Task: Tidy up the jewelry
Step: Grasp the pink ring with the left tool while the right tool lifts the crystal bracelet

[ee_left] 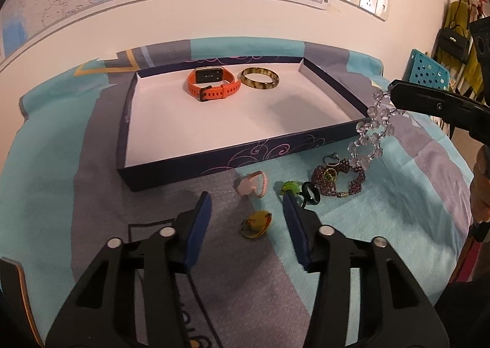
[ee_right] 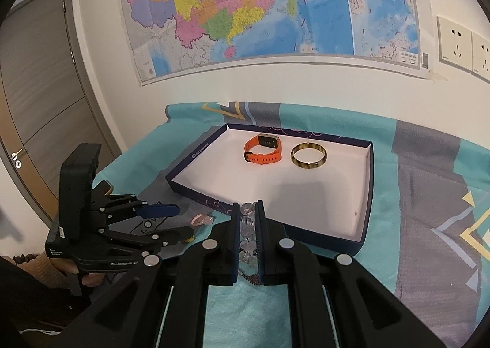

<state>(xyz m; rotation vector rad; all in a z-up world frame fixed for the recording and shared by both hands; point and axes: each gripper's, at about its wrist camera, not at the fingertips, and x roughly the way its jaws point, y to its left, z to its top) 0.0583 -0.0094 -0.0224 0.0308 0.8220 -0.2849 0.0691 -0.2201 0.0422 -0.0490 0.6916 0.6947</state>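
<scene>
A shallow dark-blue box [ee_left: 275, 146] with a white floor holds an orange watch [ee_left: 212, 84] and a brown bangle [ee_left: 259, 77]; the box [ee_right: 369, 195], watch [ee_right: 263, 152] and bangle [ee_right: 308, 155] also show in the right wrist view. My right gripper [ee_right: 247, 213] is shut on a clear bead bracelet [ee_right: 248, 245], which hangs [ee_left: 372, 127] above the box's near right corner. My left gripper [ee_left: 246, 204] is open over the cloth, with an amber pendant [ee_left: 256, 223] between its fingers. A pink ring [ee_left: 254, 184], green charm [ee_left: 289, 186], black ring [ee_left: 310, 193] and purple bead bracelet [ee_left: 337, 178] lie in front of the box.
A teal and grey cloth [ee_left: 92, 164] covers the table. A wall with maps [ee_right: 260, 11] stands right behind it. A door [ee_right: 39, 97] is at the left, a blue basket [ee_left: 428, 69] and hanging bags at the right.
</scene>
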